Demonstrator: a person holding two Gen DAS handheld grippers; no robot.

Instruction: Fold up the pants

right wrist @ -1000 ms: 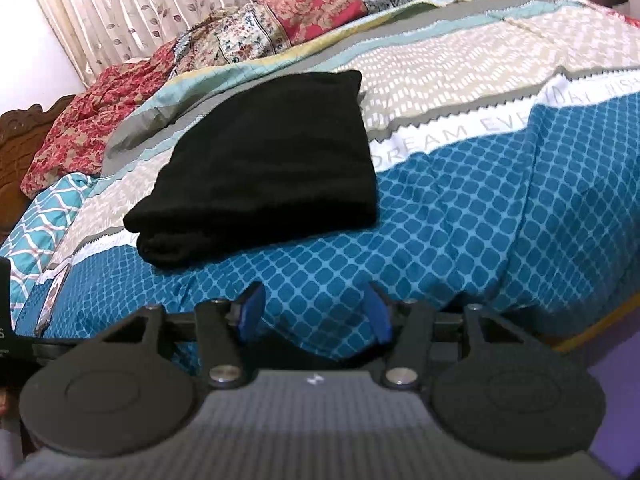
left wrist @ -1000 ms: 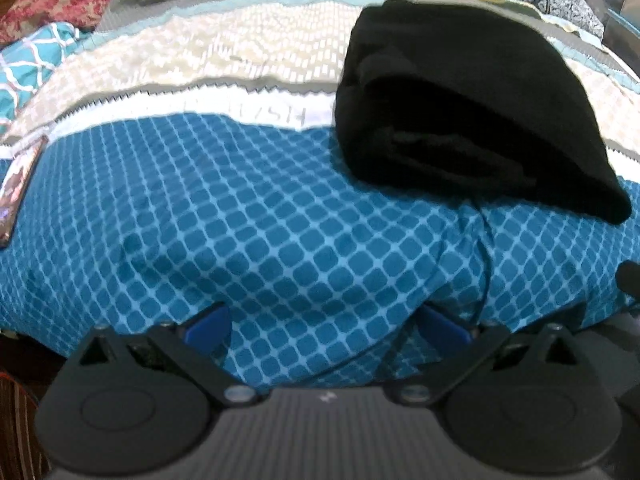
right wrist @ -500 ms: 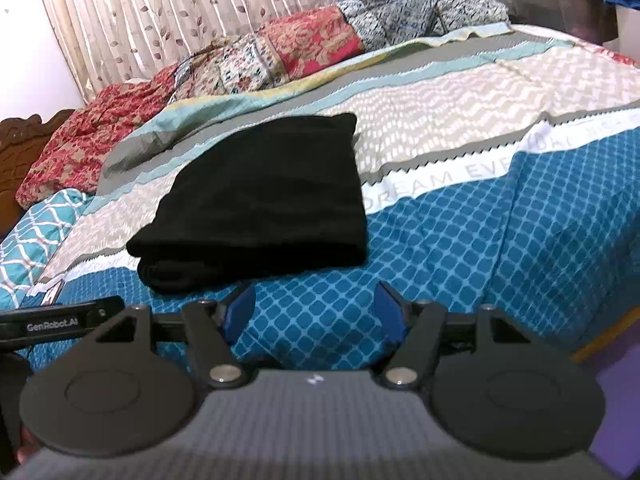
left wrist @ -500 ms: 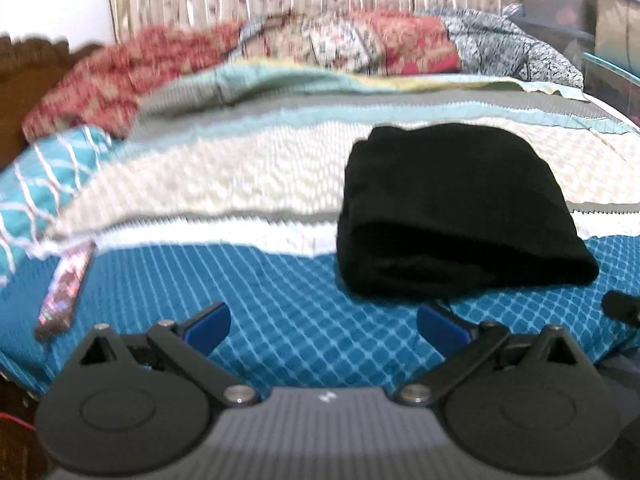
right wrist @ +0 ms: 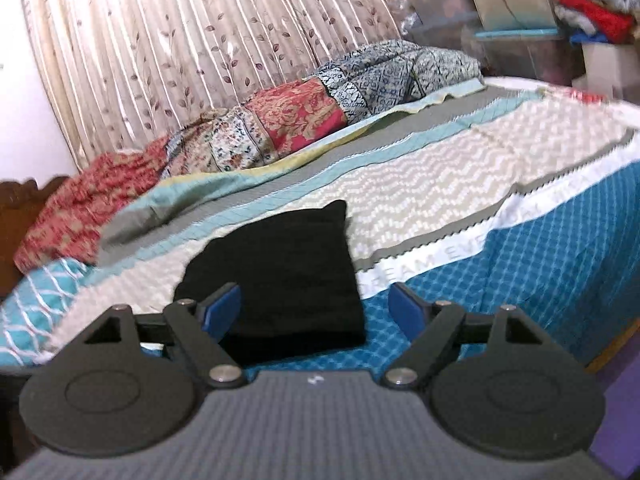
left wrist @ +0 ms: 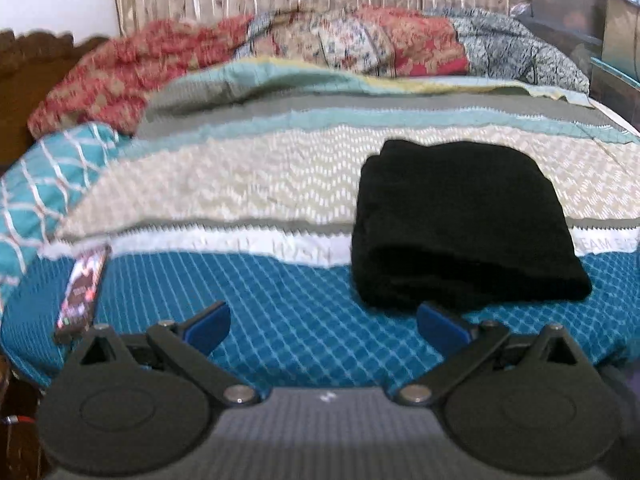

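Patterned bedspread [left wrist: 248, 320] carries folded black pants [left wrist: 460, 224] near its front edge; left tongs [left wrist: 324, 326] and right tongs [right wrist: 316, 310] both gape, empty.

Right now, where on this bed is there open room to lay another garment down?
The widest bare stretch is the bedspread between the phone at the left edge and the folded black pants. A second patch lies right of the pants, toward the bed's far corner. The head end is crowded with rumpled quilts.
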